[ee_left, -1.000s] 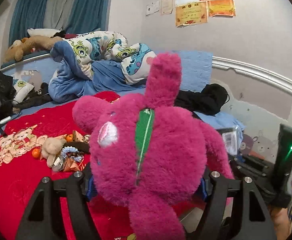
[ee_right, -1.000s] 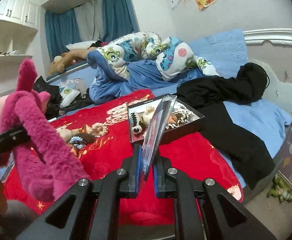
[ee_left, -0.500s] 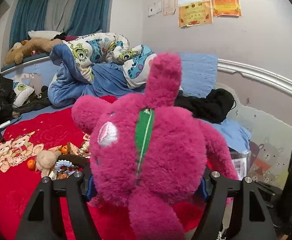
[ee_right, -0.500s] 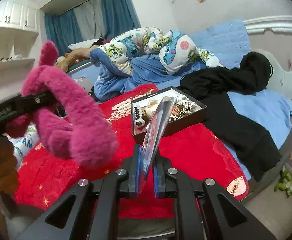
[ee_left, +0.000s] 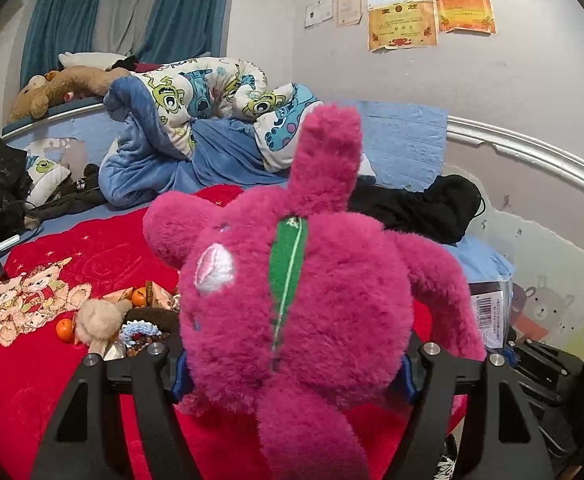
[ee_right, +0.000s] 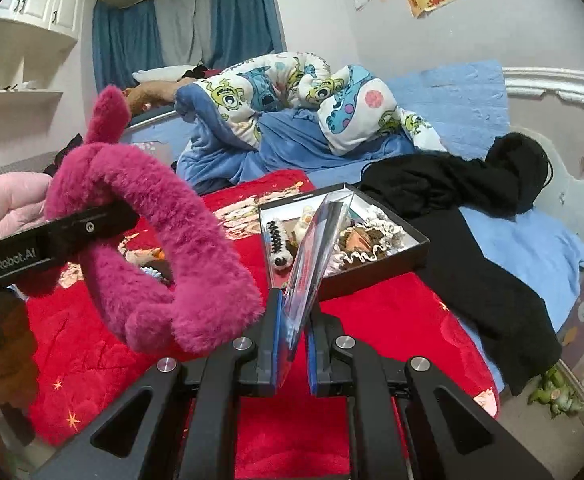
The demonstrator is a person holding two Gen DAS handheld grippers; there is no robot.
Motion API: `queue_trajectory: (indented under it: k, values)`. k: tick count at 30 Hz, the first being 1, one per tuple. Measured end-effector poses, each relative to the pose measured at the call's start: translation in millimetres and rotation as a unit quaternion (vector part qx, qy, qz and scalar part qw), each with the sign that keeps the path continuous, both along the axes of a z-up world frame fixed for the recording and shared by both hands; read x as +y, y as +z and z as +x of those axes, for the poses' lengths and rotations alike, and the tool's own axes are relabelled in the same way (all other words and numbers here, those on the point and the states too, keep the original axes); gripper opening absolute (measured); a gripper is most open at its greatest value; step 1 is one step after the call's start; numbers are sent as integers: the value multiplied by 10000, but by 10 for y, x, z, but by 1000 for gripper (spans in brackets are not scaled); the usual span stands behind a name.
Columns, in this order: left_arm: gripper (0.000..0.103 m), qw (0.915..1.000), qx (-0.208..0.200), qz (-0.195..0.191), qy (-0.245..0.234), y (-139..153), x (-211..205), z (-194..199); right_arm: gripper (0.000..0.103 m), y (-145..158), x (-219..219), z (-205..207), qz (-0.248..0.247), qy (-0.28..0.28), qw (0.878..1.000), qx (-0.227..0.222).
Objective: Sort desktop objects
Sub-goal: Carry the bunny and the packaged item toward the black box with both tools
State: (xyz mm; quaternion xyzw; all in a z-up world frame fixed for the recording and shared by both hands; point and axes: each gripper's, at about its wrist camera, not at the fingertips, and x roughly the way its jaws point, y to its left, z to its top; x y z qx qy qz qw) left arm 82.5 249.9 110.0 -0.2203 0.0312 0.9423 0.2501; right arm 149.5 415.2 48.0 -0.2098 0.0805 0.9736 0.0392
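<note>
1. My left gripper [ee_left: 292, 372] has its fingers clamped on the pink plush toy [ee_left: 292, 300], held in the air above the red blanket [ee_left: 51, 380].
2. My right gripper [ee_right: 292, 344] has its fingers pressed together on a clear plastic package [ee_right: 312, 256], also above the red blanket.
3. On the red blanket, beyond the package, sits a black tray [ee_right: 392, 268] of small items.
4. A loose pile of small items [ee_left: 127, 320] lies on the red blanket, left of the plush toy.
5. Black clothing [ee_right: 472, 208] lies at the red blanket's right edge.
</note>
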Motion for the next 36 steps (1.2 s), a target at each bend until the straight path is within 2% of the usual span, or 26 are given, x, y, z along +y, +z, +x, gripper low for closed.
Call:
queue_trajectory:
  k: [5, 7, 9, 12, 14, 18, 21, 24, 30, 34, 36]
  values:
    - [76, 9996, 31, -153, -215, -9, -50, -116, 12, 40, -85, -104, 185, -182, 9997, 14]
    - [76, 9993, 41, -264, -266, -37, 12, -164, 12, 49, -70, -156, 115, -132, 9997, 196]
    - [76, 9989, 82, -302, -345, -58, 90, -186, 12, 25, -64, -260, 29, -69, 9999, 139]
    - [76, 9982, 139, -424, -394, -76, 239, -286, 11, -21, -72, -355, 147, -7, 9999, 65]
    - [76, 9982, 88, -400, -447, -73, 333, -391, 11, -33, -42, -376, 299, -37, 9995, 45]
    - [76, 9981, 71, -318, -516, -3, 483, -643, 12, -17, 149, -423, 129, -45, 9998, 136]
    - [76, 9983, -1, -212, -546, 92, 594, -915, 12, -12, 278, -543, -21, -217, 9997, 57]
    - [76, 9978, -66, -129, -650, 199, 695, -1203, 12, -5, 304, -662, 36, -397, 9992, 11]
    - [76, 9948, -182, 16, -1003, 352, 949, -1841, 12, 2, 195, -940, 17, -190, 9998, -100]
    - [76, 9925, -318, 40, -1183, 341, 1167, -2262, 12, 17, 200, -1193, -113, -77, 9998, -173]
    - [76, 9904, -508, 127, -1275, 300, 1270, -2505, 12, 10, 235, -1339, -196, -69, 9995, -226]
